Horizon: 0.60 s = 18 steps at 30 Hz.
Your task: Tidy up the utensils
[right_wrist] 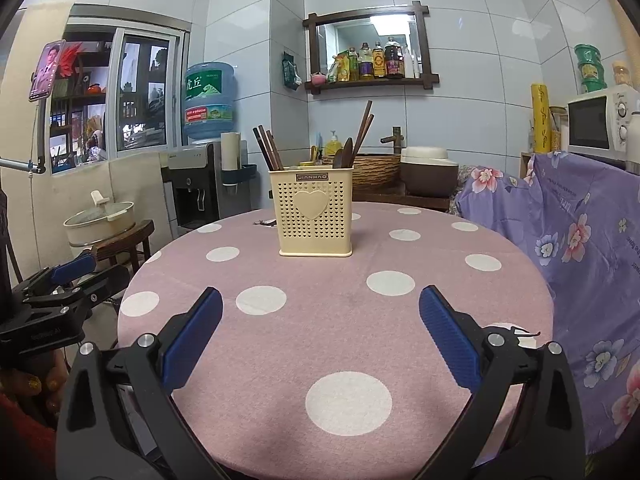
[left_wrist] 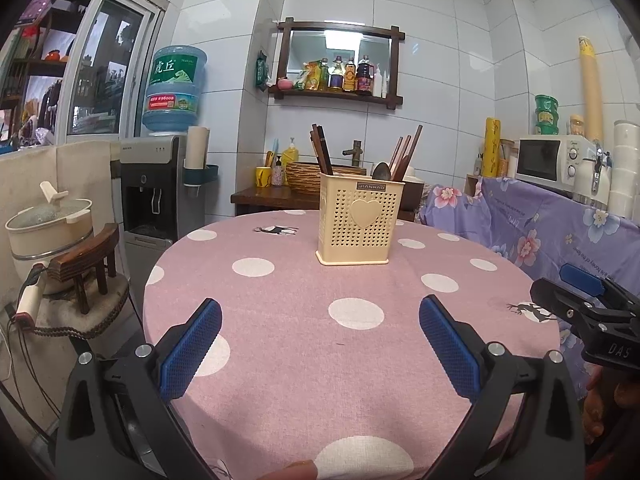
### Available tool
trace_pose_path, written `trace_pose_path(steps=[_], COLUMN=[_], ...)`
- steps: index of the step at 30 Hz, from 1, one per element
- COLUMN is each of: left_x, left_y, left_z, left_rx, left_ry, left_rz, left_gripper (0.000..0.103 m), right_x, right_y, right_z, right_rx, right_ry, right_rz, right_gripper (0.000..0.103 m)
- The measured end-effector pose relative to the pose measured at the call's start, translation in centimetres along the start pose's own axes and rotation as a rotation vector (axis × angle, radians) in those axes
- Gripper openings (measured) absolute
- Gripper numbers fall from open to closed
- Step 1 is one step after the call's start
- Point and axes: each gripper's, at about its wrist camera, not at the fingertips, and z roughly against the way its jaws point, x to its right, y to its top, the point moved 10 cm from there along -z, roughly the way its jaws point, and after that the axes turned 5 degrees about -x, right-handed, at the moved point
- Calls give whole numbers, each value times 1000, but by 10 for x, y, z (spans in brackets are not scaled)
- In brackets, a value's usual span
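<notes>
Utensils upright in cream perforated heart-fronted holder

A cream plastic utensil holder, perforated all over, with a raised heart on its front and a dark label strip at the rim, stands upright on the pink polka-dot worktop. Inside the holder, dark wooden chopsticks lean out of the left side. On the right side more brown chopsticks slant the other way, beside a dark spoon with its bowl up.
</notes>
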Motion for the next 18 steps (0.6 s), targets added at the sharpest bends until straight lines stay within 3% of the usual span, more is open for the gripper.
trace_pose_path(steps=[18], left_x=[1], left_y=[-2], left_z=[0], left_rx=[-14], left_ry=[1], left_rz=[-7], left_gripper=[98], right_x=[-4], right_y=[-2], right_z=[-2], right_rx=[-13], right_ry=[9], right_rz=[3], right_gripper=[97])
